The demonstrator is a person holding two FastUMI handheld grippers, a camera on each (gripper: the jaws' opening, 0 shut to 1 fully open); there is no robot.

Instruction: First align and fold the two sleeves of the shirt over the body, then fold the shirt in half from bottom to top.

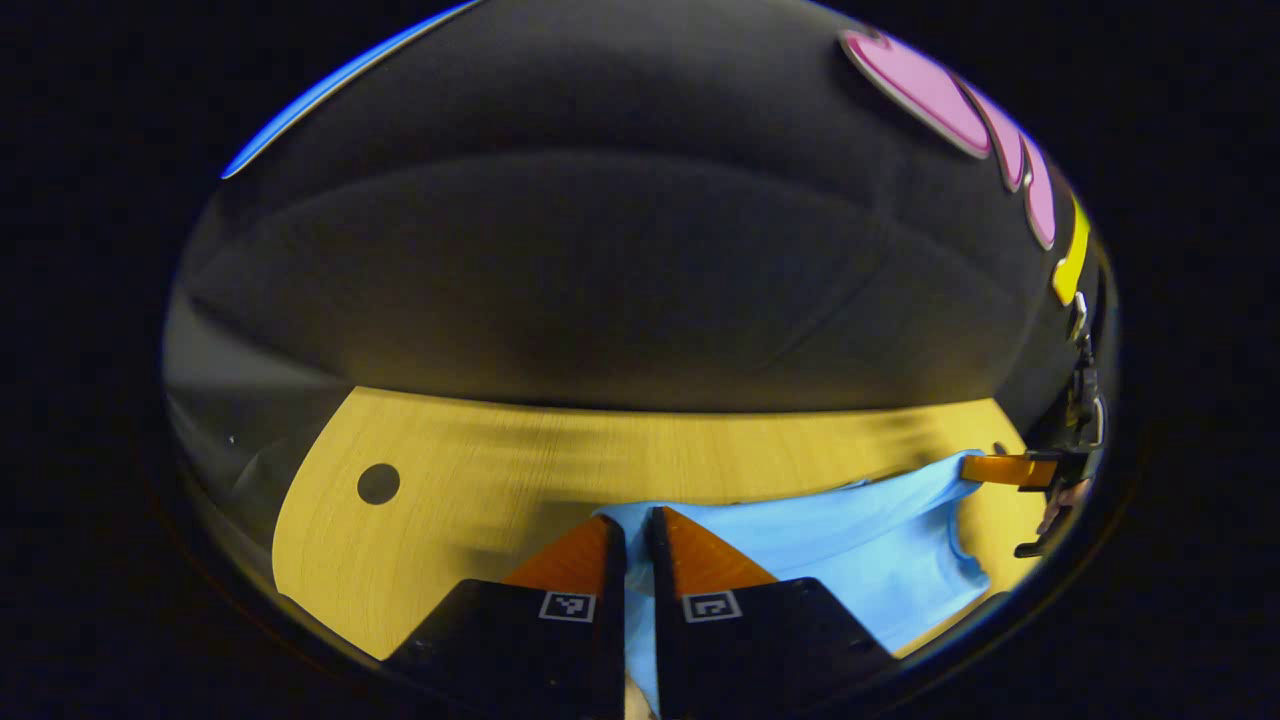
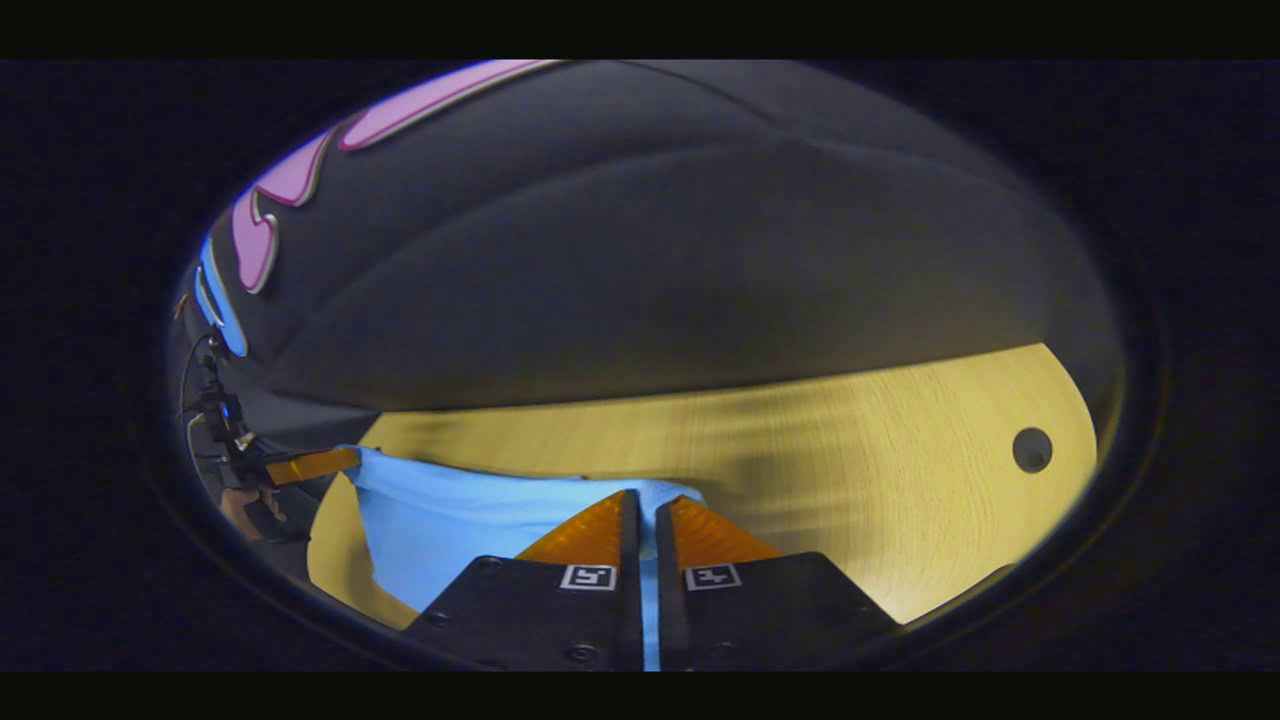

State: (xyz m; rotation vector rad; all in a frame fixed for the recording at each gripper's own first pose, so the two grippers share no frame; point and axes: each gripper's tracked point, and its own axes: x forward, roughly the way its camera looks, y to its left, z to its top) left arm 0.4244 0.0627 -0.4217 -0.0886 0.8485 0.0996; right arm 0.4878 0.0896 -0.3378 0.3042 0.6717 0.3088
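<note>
Light-blue cotton shirt hung over wooden worktop; left hand-held gripper, right hand-held gripper each clamped on edge.

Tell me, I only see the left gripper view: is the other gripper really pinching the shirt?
Observer: Yes. In the right gripper view the right gripper is shut, with the blue shirt showing between its fingers.
Operator: What's beyond it?
Observer: Bare wooden table with a round hole off to the right.
Operator: Can you see my gripper?
Observer: Yes, the left gripper from the side, gripping the shirt's other end.
</note>
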